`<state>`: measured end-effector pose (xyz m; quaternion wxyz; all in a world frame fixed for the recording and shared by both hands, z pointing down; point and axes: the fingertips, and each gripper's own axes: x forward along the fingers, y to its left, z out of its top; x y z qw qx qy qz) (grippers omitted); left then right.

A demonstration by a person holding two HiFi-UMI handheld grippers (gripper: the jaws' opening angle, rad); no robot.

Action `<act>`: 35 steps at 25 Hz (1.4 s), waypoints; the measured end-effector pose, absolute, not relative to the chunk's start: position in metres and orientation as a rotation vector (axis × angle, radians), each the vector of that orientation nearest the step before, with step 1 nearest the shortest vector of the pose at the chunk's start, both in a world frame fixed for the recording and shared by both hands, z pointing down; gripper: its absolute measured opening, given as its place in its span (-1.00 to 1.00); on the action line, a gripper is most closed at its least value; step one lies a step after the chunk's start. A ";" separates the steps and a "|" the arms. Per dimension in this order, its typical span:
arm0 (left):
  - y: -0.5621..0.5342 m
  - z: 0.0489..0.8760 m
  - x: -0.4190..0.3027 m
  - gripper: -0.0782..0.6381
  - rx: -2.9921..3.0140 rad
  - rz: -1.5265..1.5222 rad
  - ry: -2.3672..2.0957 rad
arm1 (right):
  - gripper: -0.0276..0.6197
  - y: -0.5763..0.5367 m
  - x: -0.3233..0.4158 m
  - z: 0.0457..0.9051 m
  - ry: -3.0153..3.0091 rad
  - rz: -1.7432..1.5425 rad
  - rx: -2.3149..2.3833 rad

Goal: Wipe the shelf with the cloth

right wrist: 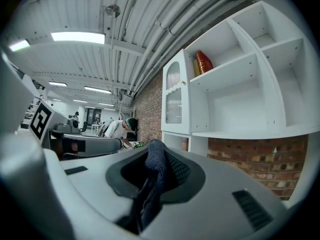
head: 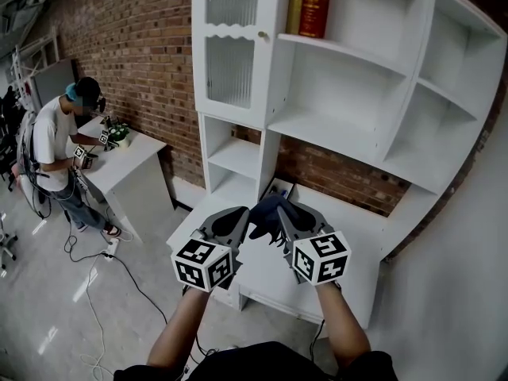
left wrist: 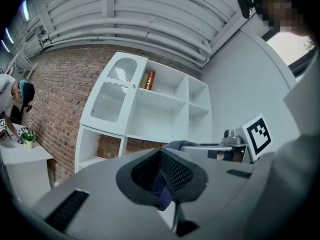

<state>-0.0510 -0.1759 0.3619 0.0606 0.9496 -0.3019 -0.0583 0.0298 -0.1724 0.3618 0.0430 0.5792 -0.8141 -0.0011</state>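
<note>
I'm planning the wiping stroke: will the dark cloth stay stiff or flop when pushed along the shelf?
Probably floppy: the dark cloth bunches into folds where the right gripper and left gripper pinch it. Likely light, as small pinches carry it. Pushed, it may crumple unless spread flat.

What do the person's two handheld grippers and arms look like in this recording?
The left tongs and right tongs have light grey, wedge-shaped shells with black, mesh-textured pads inside. Behind them, the left cube and right cube are white with black square markers. The forearms are bare, with no sleeves on them. A dark top shows at the bottom edge.
</note>
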 end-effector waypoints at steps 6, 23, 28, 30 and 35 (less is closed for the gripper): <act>-0.169 0.362 -0.044 -0.73 2.867 -0.166 -0.935 | -0.71 -0.168 0.040 0.358 -2.506 -0.002 1.769; -0.169 0.365 -0.044 -0.73 2.837 -0.167 -0.994 | -0.71 -0.164 0.041 0.361 -2.541 0.003 1.735; -0.170 0.368 -0.046 -0.73 2.828 -0.160 -1.008 | -0.71 -0.165 0.039 0.363 -2.546 0.005 1.722; -0.171 0.369 -0.047 -0.73 2.825 -0.162 -1.011 | -0.71 -0.166 0.039 0.364 -2.547 0.003 1.722; -0.173 0.371 -0.045 -0.73 2.824 -0.155 -1.012 | -0.71 -0.170 0.041 0.365 -2.544 0.001 1.728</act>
